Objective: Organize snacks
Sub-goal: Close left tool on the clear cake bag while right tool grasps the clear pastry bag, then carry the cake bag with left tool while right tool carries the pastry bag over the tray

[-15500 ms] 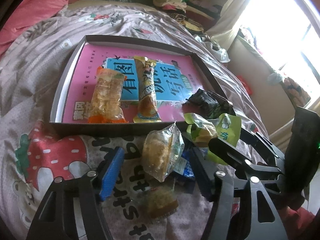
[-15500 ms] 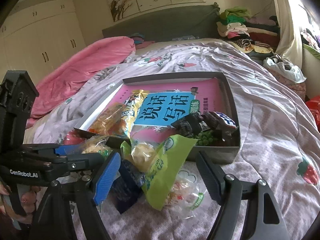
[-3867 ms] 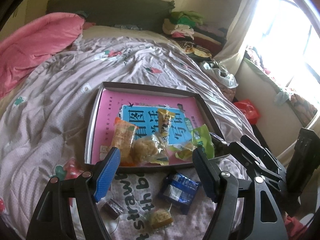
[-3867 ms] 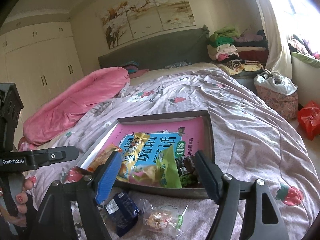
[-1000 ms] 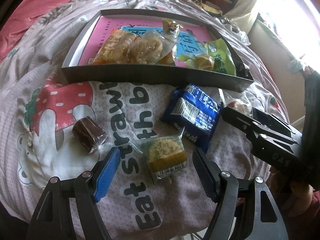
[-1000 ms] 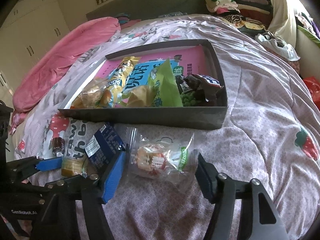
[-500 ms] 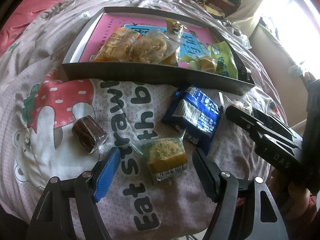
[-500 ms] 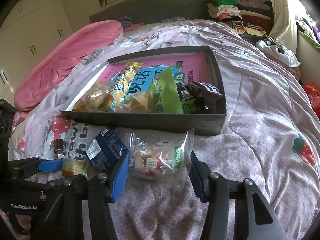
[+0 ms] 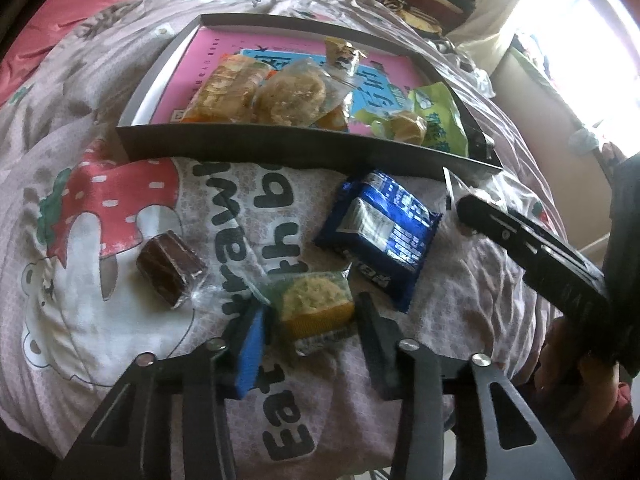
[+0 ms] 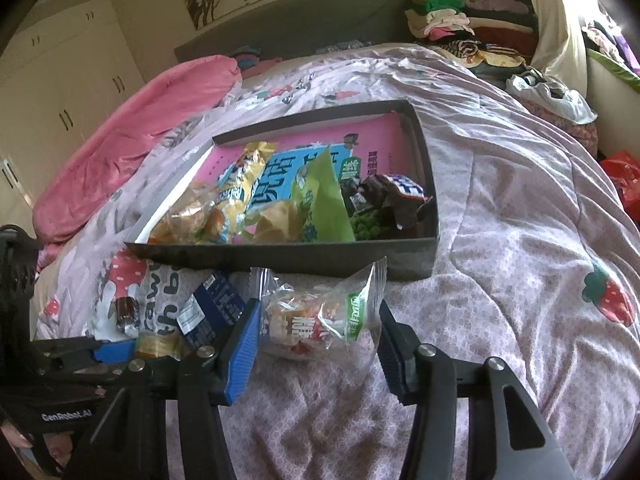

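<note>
A dark shallow box (image 9: 280,148) (image 10: 288,258) on the bed holds several snack packs over a pink book. My left gripper (image 9: 308,330) is closed around a small yellow cake pack (image 9: 316,306) lying on the quilt. A blue biscuit pack (image 9: 380,228) and a brown wrapped cake (image 9: 168,266) lie beside it. My right gripper (image 10: 320,336) is closed around a clear bag with a red-and-white snack (image 10: 320,322), just in front of the box wall. The blue pack (image 10: 212,312) is left of it.
The quilt (image 10: 520,240) has strawberry prints and folds. A pink pillow (image 10: 132,136) lies at the far left, piled clothes (image 10: 460,20) at the headboard. The right gripper's arm (image 9: 532,248) crosses the left view's right side.
Both grippers have narrowed onto their packs: the left around the yellow cake pack, the right around the clear bag, which now stands slightly raised between the fingers.
</note>
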Available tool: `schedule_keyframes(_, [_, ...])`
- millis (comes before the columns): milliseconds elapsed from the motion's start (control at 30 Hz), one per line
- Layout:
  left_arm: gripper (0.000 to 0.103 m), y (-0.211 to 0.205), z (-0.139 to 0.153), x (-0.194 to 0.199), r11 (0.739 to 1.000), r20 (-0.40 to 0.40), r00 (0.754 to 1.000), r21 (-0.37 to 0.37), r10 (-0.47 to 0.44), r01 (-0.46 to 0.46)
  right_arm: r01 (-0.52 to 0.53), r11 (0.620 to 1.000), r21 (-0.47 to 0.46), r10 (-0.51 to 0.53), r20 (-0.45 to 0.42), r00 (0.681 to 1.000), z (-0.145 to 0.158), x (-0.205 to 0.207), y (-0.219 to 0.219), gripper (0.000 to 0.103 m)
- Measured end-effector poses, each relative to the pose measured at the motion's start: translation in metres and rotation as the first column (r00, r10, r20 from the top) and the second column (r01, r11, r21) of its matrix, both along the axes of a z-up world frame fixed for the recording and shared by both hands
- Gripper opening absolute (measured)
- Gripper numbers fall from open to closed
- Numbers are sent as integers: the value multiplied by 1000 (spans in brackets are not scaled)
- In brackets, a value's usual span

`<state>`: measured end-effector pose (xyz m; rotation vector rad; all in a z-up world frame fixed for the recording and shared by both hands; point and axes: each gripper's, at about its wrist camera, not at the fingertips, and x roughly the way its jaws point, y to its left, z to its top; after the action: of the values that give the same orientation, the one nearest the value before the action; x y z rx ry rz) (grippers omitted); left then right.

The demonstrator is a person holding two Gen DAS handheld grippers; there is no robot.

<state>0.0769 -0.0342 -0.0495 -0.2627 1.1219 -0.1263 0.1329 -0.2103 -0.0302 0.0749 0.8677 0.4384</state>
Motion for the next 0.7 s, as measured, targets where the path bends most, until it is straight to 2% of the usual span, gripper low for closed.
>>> schedule_keyframes(700, [39, 6, 27, -7, 1000, 50, 999, -30, 10, -8, -48, 997, 53, 45, 64, 997, 13, -6, 4, 54])
